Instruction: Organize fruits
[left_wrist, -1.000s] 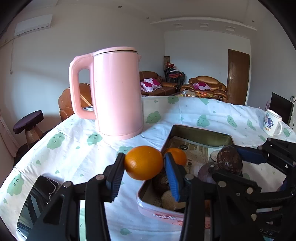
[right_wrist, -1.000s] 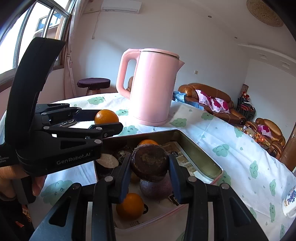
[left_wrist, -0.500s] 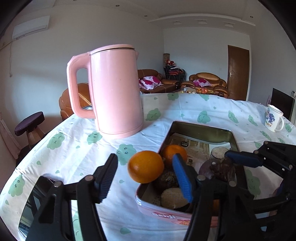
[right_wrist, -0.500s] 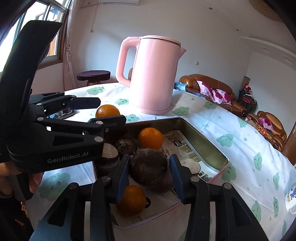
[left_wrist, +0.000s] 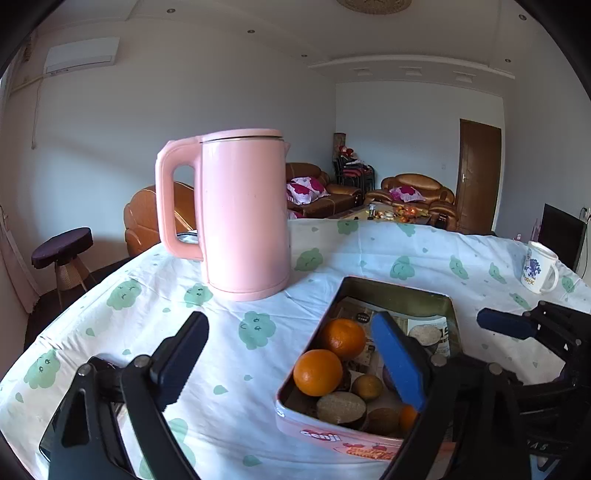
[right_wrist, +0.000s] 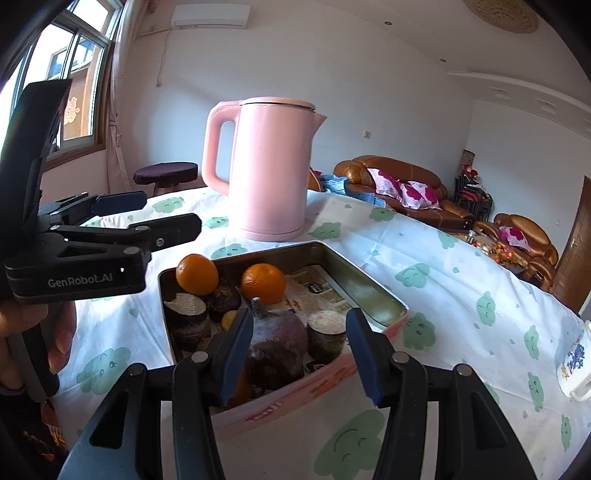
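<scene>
Tin (right_wrist: 373, 295): purple fruit (right_wrist: 277, 343) lodged inside, between right gripper (right_wrist: 299, 347) part-open jaws, just released; left gripper (left_wrist: 291, 354) spread wide, empty.

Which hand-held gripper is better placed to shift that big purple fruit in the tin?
Right. The right hand-held gripper already straddles the purple fruit with open jaws. The left hand-held gripper stands open nearer the oranges.
</scene>
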